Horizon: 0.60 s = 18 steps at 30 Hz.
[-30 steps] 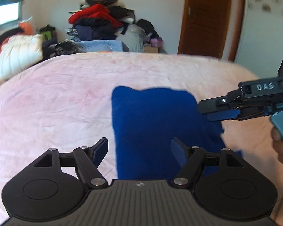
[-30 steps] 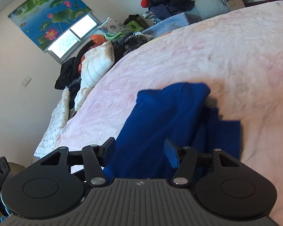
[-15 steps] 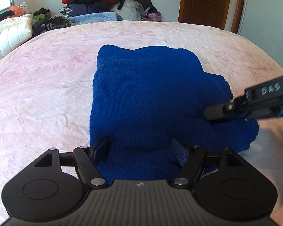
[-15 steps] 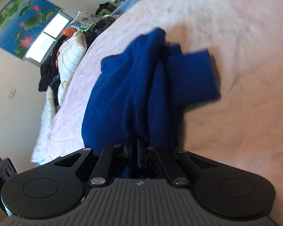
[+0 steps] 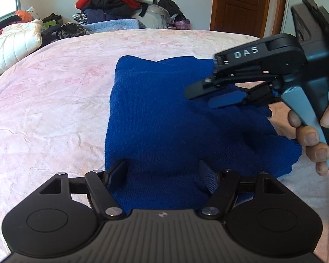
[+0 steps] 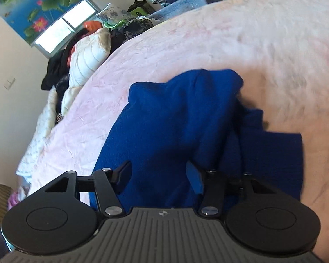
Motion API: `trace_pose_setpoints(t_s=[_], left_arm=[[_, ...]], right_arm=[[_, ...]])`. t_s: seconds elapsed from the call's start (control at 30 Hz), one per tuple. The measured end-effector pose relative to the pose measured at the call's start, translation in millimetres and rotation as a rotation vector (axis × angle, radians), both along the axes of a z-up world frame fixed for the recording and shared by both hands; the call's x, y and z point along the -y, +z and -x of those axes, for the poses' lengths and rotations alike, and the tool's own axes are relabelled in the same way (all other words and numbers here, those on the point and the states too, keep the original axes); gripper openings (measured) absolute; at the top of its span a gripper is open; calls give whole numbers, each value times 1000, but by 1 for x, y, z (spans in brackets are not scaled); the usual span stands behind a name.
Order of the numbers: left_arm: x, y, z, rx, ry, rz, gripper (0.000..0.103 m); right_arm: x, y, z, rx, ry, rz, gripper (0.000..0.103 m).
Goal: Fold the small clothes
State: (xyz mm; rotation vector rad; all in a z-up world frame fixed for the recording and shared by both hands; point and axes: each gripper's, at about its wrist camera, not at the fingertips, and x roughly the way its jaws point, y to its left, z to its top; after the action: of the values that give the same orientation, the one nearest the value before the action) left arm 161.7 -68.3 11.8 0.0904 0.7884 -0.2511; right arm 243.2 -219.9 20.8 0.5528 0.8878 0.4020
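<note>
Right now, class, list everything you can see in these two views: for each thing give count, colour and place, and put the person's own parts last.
Garment: one, deep blue, partly folded, on the bed.
Bed cover: one, pale pink, crumpled, under the garment.
Clothes pile: one, red, black and navy, beyond the bed's far edge.
Quilted bedding: one, cream, at the bed's far left.
Door: one, brown wood, back right.
Window blind: one, blue with lotus print, above the window.
Left gripper: one, black, open over the garment's near edge.
Right gripper: one, black, open above the garment.
Right hand: one, gripping the handle.
</note>
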Motion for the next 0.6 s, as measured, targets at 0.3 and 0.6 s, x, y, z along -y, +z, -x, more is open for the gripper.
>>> trace_pose_setpoints(t_s=[0.3,0.6], left_arm=[[-28,29,33,91,49,87,73],[-13,1,44,25,-58,44,73]], right_arm=[[3,49,83,121,-25,-27,71],[12,-6,115,20,-86,-151,55]])
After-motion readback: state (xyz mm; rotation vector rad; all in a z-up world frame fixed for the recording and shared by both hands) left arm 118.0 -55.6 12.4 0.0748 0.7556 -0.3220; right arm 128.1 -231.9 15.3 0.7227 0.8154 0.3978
